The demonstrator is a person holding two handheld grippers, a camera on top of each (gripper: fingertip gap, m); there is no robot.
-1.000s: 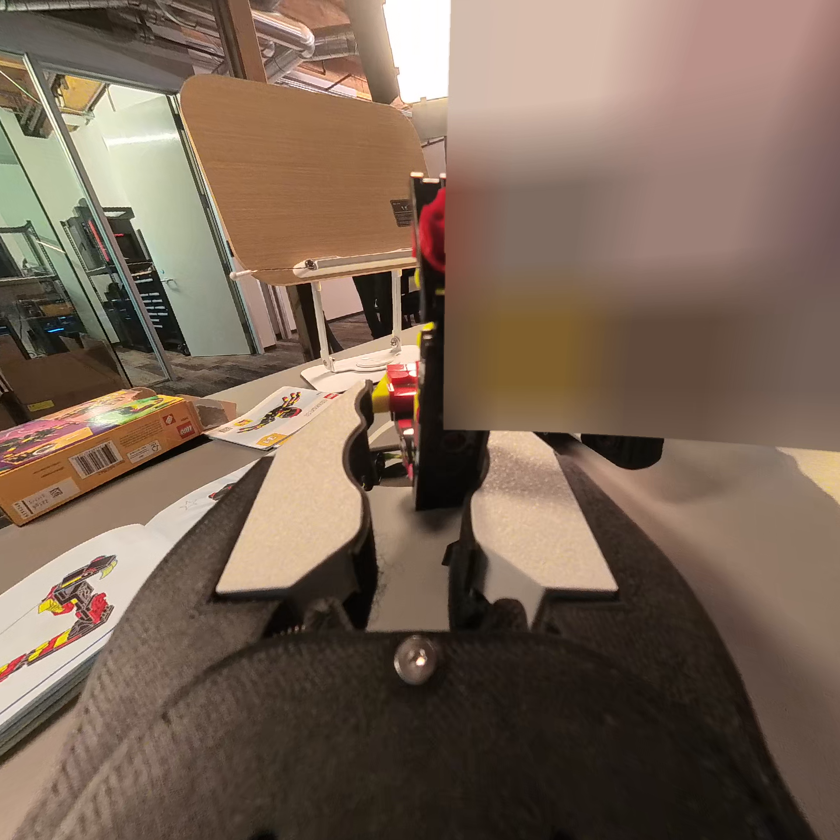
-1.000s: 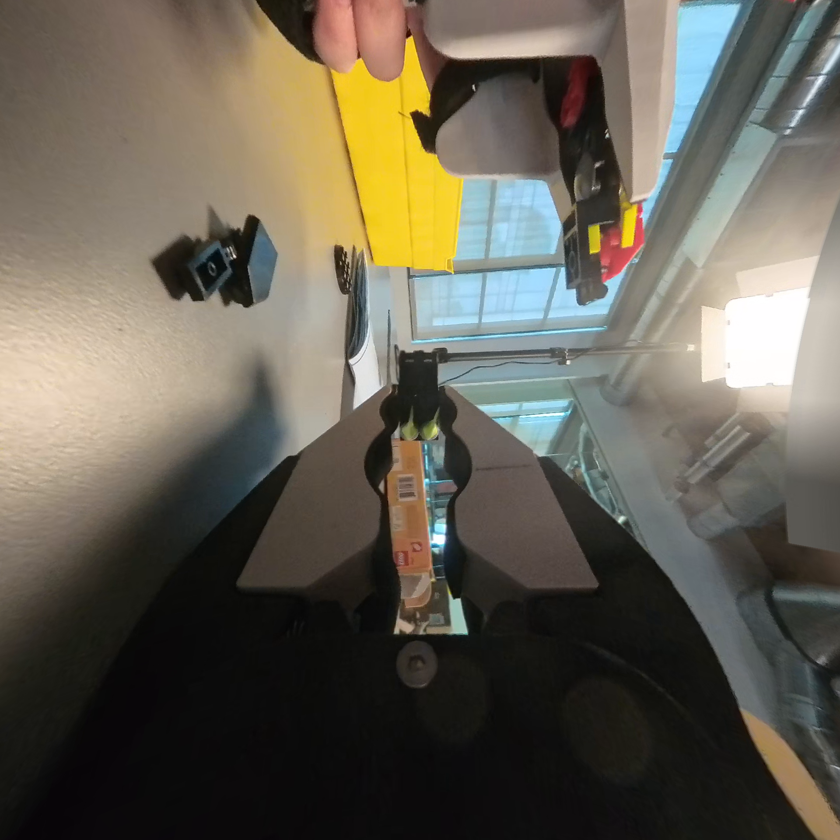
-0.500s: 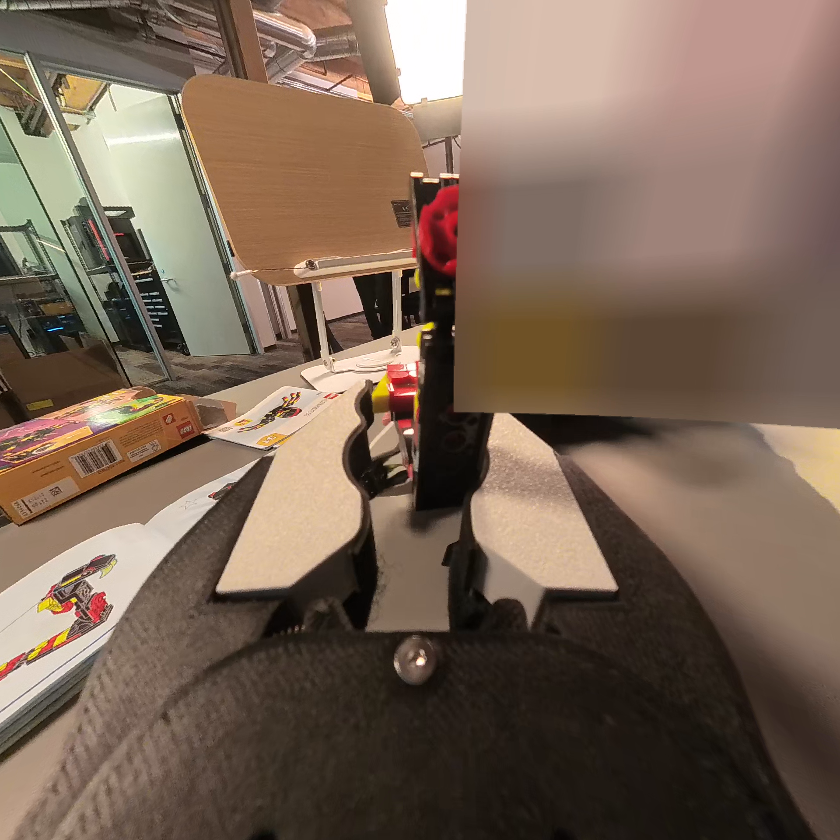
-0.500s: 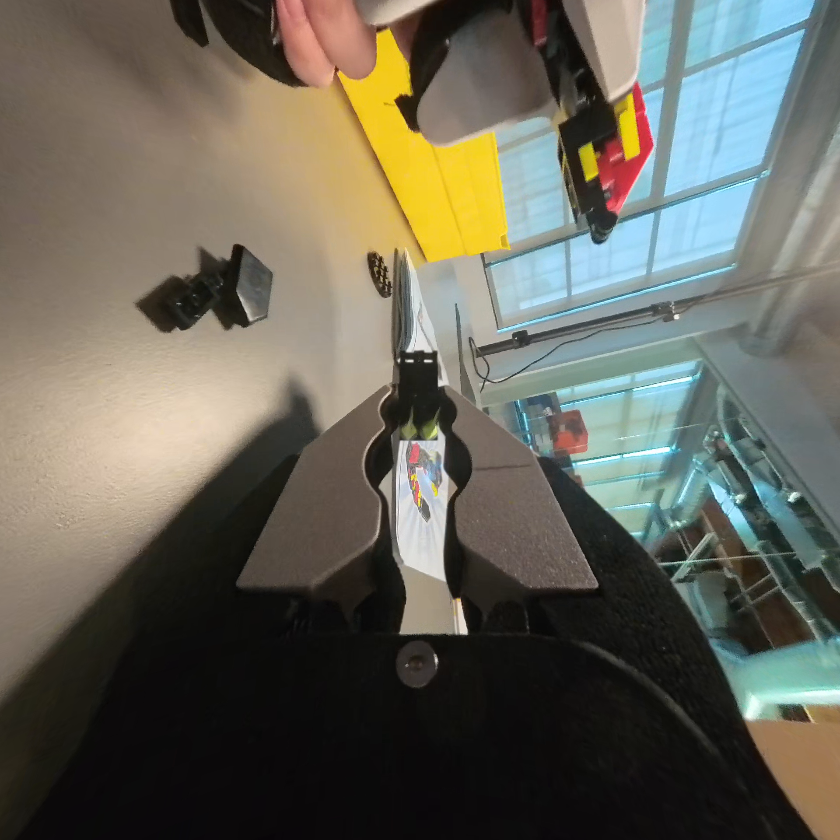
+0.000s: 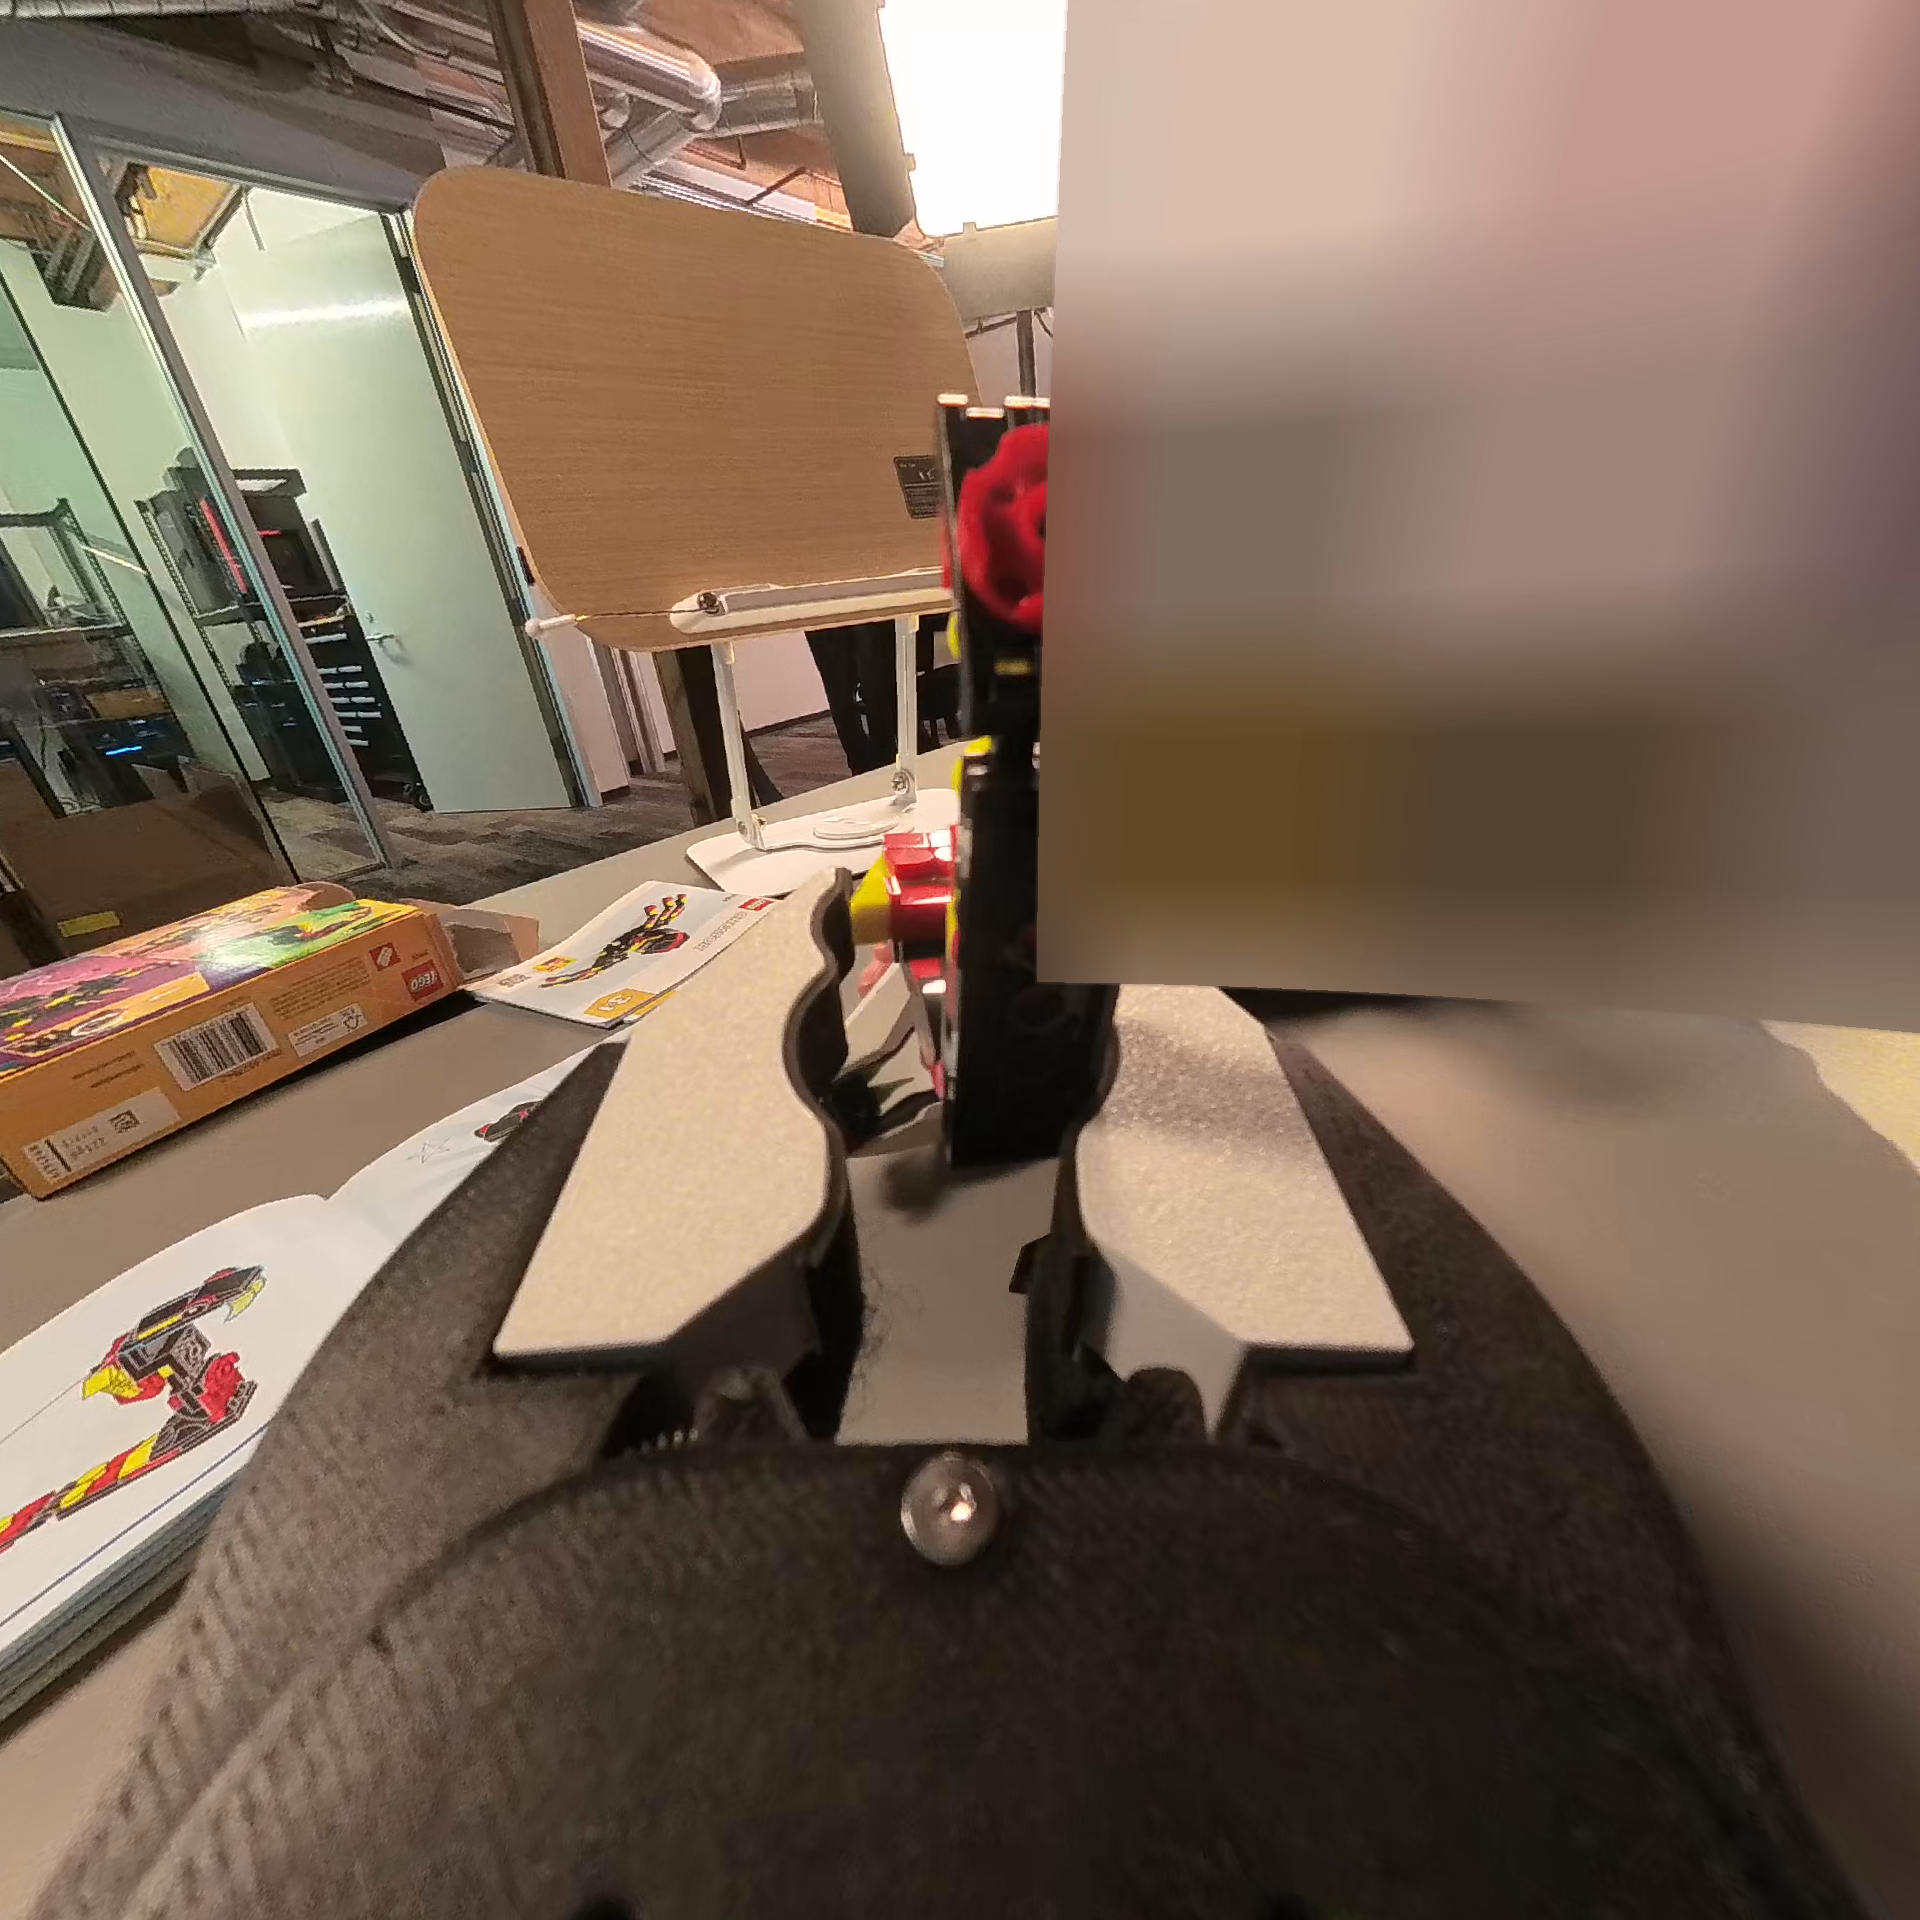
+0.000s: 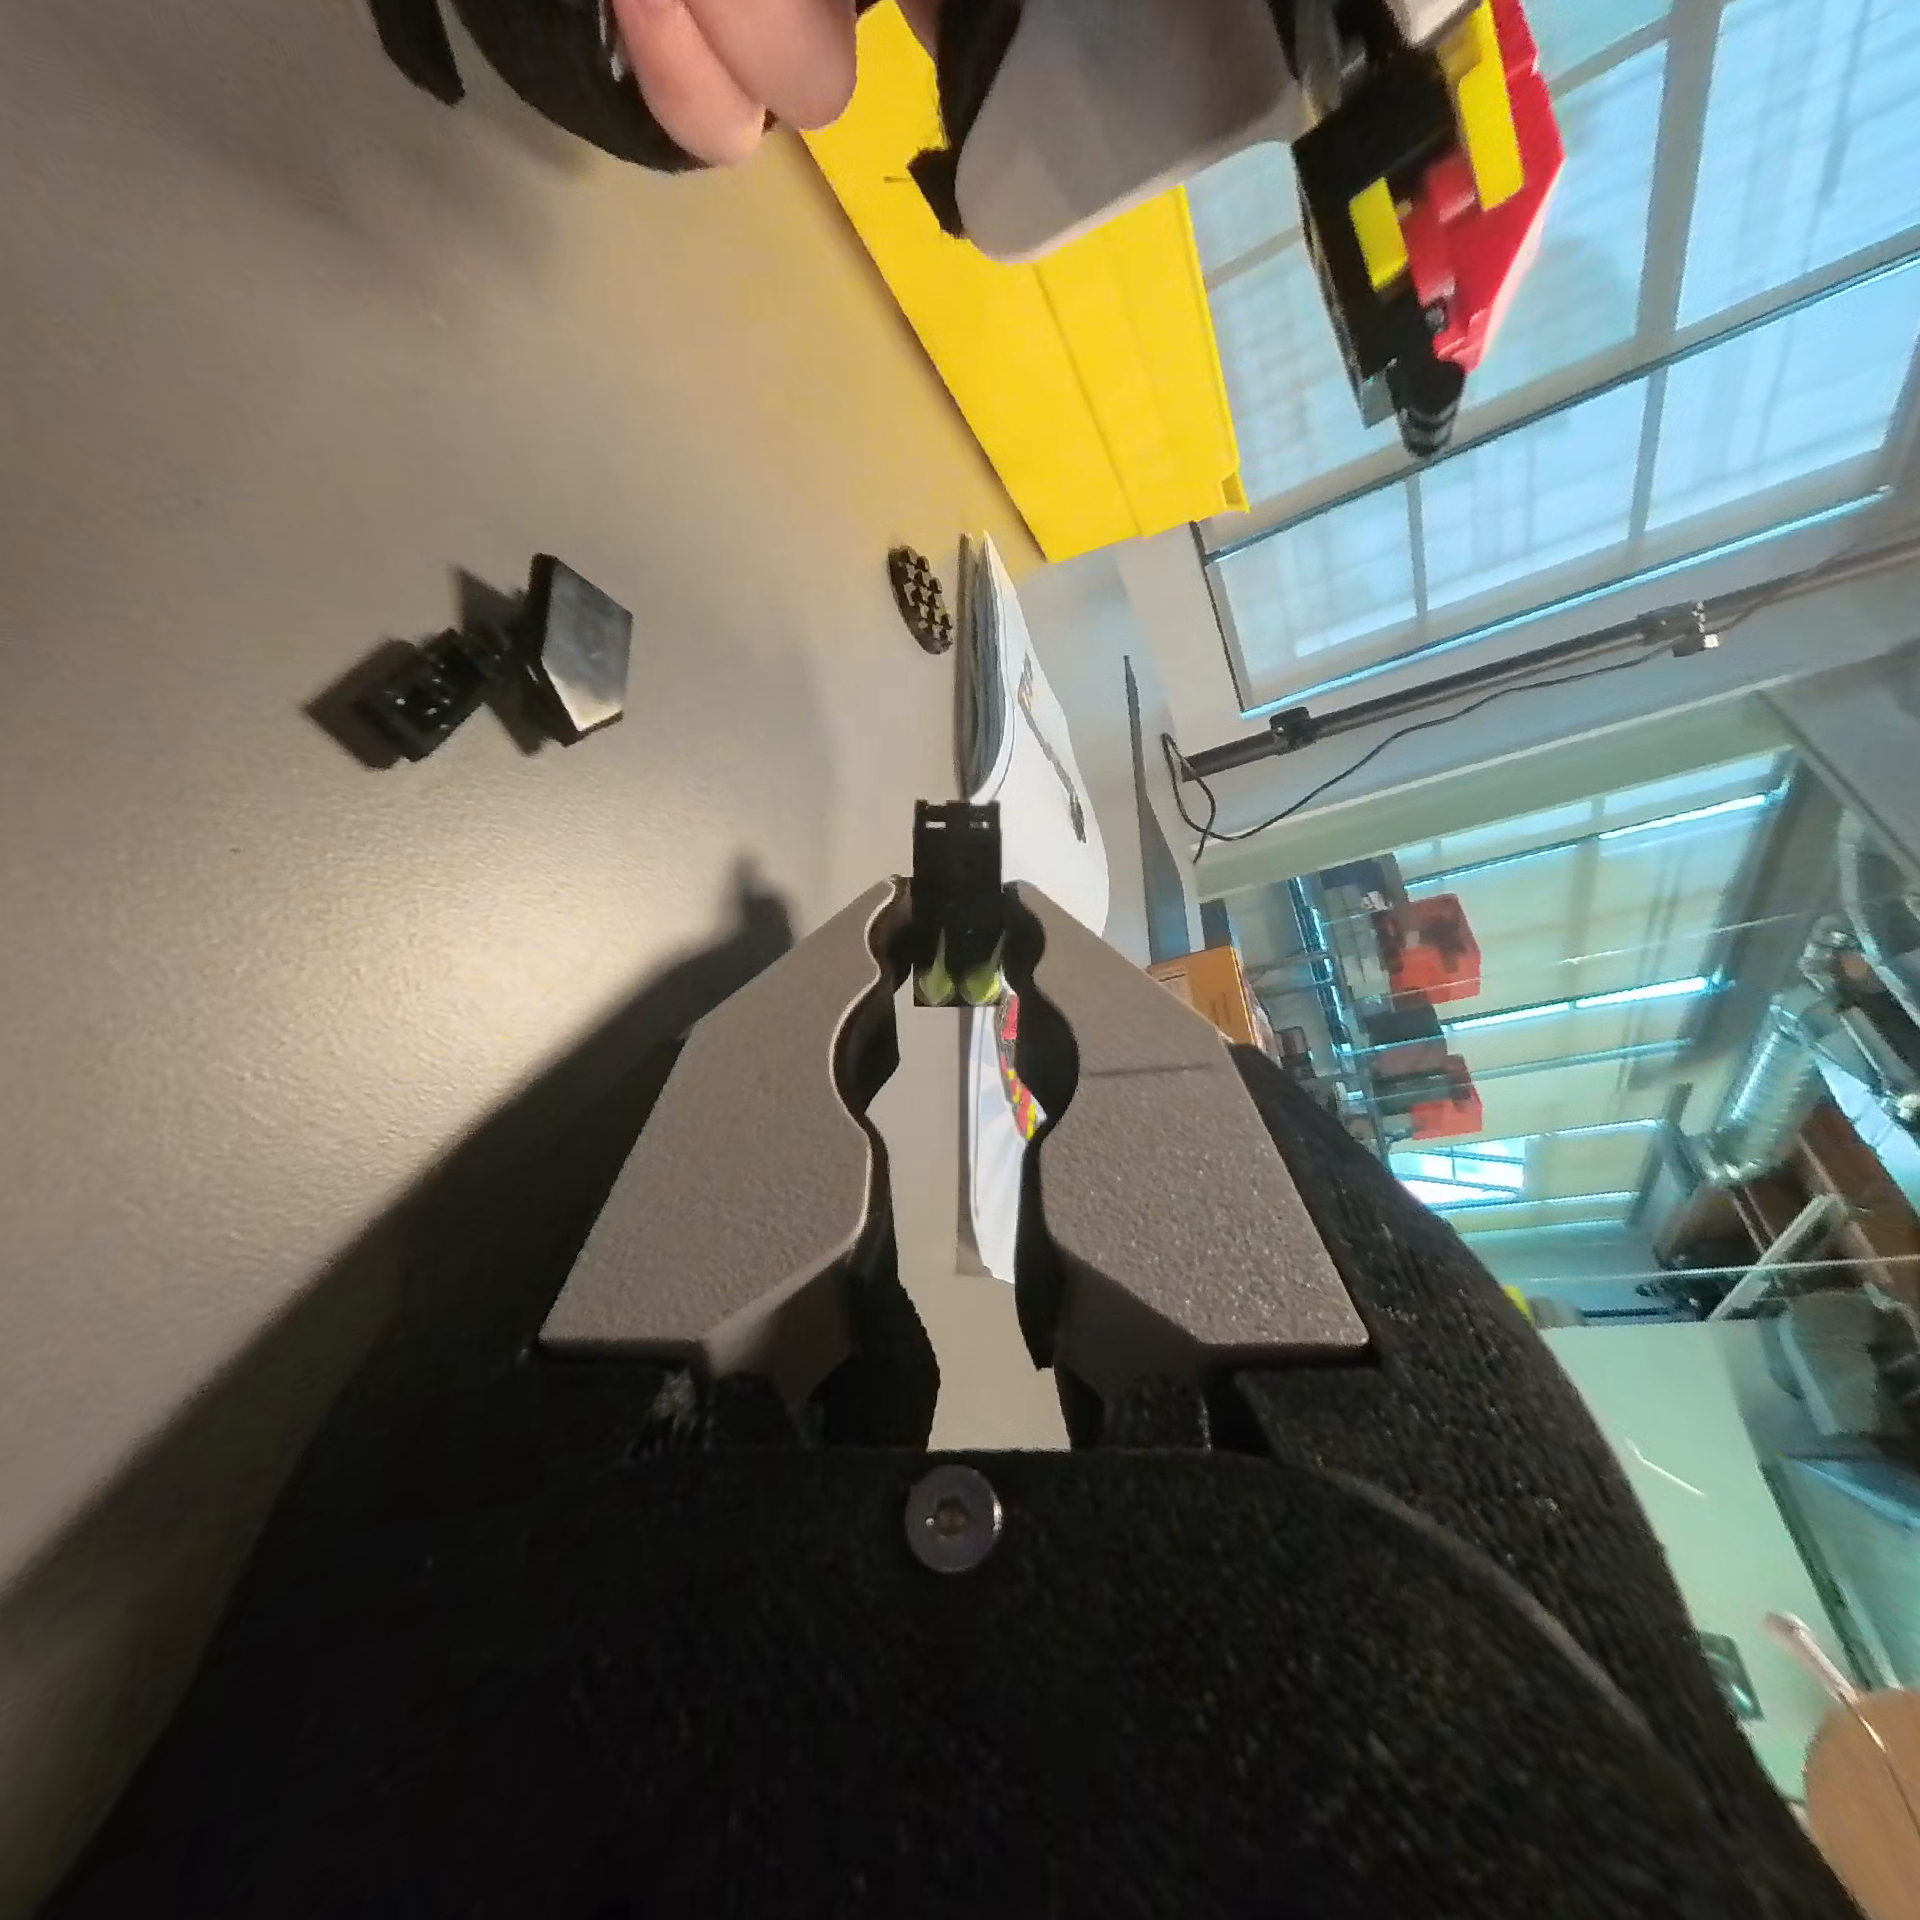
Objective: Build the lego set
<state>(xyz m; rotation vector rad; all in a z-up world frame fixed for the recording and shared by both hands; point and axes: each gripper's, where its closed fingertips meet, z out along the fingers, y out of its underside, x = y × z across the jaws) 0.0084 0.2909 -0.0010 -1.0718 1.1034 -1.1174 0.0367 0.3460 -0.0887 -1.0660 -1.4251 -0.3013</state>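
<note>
Left wrist view
Surface and room: a grey table (image 5: pixel 343 1081) in an office with glass partitions and exposed ceiling pipes.
Around: an orange Lego box (image 5: pixel 197 1023) far left; a leaflet (image 5: pixel 634 951) beside it; an open instruction booklet (image 5: pixel 135 1382) near left; a wooden book stand (image 5: pixel 696 416) at the far edge.
Left gripper (image 5: pixel 961 997): jaws closed on the black, red and yellow Lego model (image 5: pixel 1003 925), which stands upright between them.
Hidden: a blurred patch covers the upper right and the model's right side.

Right wrist view (rolled sideways)
Surface and room: the same table (image 6: pixel 260 312), windows far off.
Right gripper (image 6: pixel 956 914): jaws clamp a small black piece with yellow-green tips (image 6: pixel 956 904).
Around: two loose black pieces (image 6: pixel 499 665) on the table at left; a round black plate (image 6: pixel 923 613) beside the booklet (image 6: pixel 997 727); a yellow bin (image 6: pixel 1070 343).
Cut off: the left gripper (image 6: pixel 1101 135) and a hand (image 6: pixel 727 73) at the top edge, the model (image 6: pixel 1423 229) jutting out.
</note>
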